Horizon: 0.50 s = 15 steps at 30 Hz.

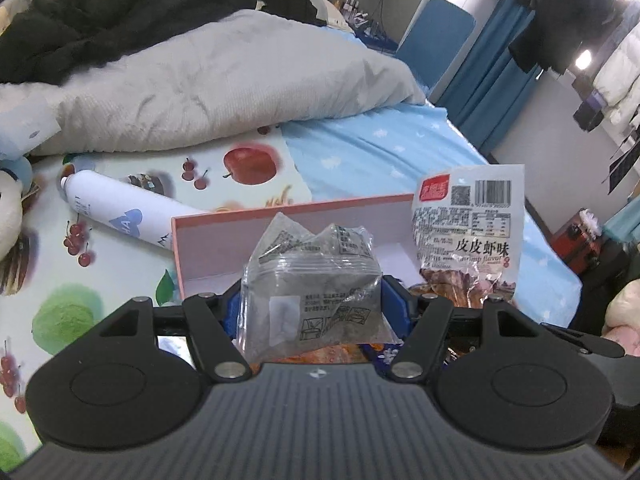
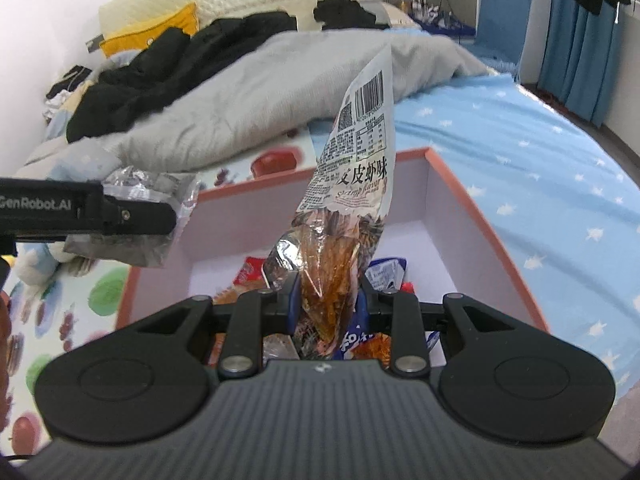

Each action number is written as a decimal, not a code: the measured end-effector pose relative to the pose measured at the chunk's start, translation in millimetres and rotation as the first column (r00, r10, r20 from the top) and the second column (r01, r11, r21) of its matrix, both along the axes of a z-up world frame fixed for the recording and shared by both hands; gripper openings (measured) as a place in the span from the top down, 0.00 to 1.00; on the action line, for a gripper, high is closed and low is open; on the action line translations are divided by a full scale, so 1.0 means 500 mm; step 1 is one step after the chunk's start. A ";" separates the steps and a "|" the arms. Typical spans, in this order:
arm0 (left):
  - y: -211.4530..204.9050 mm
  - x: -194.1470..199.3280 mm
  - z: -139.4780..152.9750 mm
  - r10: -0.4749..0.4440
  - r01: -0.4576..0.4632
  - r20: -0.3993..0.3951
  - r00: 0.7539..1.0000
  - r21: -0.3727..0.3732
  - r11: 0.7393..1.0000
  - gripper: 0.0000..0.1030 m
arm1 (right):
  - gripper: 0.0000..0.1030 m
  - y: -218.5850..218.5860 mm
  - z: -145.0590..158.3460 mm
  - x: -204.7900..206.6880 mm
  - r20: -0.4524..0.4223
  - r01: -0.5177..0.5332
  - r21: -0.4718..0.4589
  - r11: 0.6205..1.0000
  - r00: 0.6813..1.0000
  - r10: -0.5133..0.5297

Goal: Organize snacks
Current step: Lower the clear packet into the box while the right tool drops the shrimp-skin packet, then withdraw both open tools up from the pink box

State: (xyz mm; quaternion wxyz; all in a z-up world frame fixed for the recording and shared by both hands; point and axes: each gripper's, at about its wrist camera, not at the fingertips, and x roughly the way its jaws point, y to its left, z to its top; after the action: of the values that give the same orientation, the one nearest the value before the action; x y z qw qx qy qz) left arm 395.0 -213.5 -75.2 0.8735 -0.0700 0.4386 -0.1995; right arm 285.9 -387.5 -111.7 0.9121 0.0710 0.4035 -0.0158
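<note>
My left gripper is shut on a clear grey snack packet, held just before the near wall of a pink-rimmed white box. In the right wrist view that gripper and its grey packet hang over the box's left rim. My right gripper is shut on the lower end of a tall shrimp-flavour snack bag. The bag stands upright above the open box. It also shows at the right of the left wrist view as the shrimp-flavour bag. Several snack packets lie in the box.
The box rests on a bed with a fruit-print mat and a blue starred sheet. A white bottle lies left of the box. A grey quilt with black clothes is heaped behind. A plush toy sits at far left.
</note>
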 end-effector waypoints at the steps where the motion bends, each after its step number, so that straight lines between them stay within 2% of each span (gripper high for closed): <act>1: -0.001 0.004 -0.005 0.006 -0.006 0.006 1.000 0.004 1.000 0.31 | 0.69 -0.002 -0.010 0.006 -0.012 0.007 -0.004 1.000 1.000 -0.007; 3: -0.001 0.015 -0.017 -0.001 0.001 -0.004 1.000 0.012 1.000 0.30 | 0.69 -0.009 -0.023 0.013 -0.024 0.015 0.011 1.000 1.000 -0.015; 5: -0.006 0.023 -0.024 -0.022 0.022 -0.012 1.000 0.022 1.000 0.21 | 0.67 -0.016 -0.033 0.019 -0.039 0.025 0.035 0.999 0.999 -0.024; 6: -0.008 0.025 -0.025 -0.029 0.030 -0.014 0.999 0.029 0.999 0.13 | 0.52 -0.020 -0.036 0.021 -0.042 0.029 0.045 0.999 0.999 -0.028; 7: -0.009 0.026 -0.025 -0.030 0.030 -0.007 1.000 0.038 0.999 0.10 | 0.40 -0.025 -0.039 0.024 -0.051 0.041 0.053 0.998 0.998 -0.038; 8: -0.007 0.026 -0.024 -0.026 0.026 0.000 1.000 0.044 0.999 0.09 | 0.16 -0.030 -0.040 0.024 -0.052 0.058 0.056 0.997 0.997 -0.055; 9: -0.006 0.027 -0.023 -0.022 0.022 0.001 1.000 0.045 0.999 0.09 | 0.08 -0.032 -0.038 0.023 -0.046 0.072 0.056 0.996 0.996 -0.070; 12: 0.007 0.026 -0.012 -0.008 0.009 -0.006 1.000 0.040 0.999 0.08 | 0.08 -0.035 -0.027 0.017 -0.047 0.059 0.061 0.996 0.997 -0.056; 15: 0.020 0.009 0.023 0.025 -0.028 0.038 0.999 0.063 0.998 0.08 | 0.08 -0.031 0.003 -0.001 -0.017 0.067 0.052 0.996 0.998 -0.066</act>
State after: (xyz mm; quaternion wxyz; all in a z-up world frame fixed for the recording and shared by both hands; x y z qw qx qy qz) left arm 399.5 -203.5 -63.5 0.8857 -0.0444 0.4275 -0.1752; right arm 285.6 -403.0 -110.2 0.9058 0.1080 0.4080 -0.0361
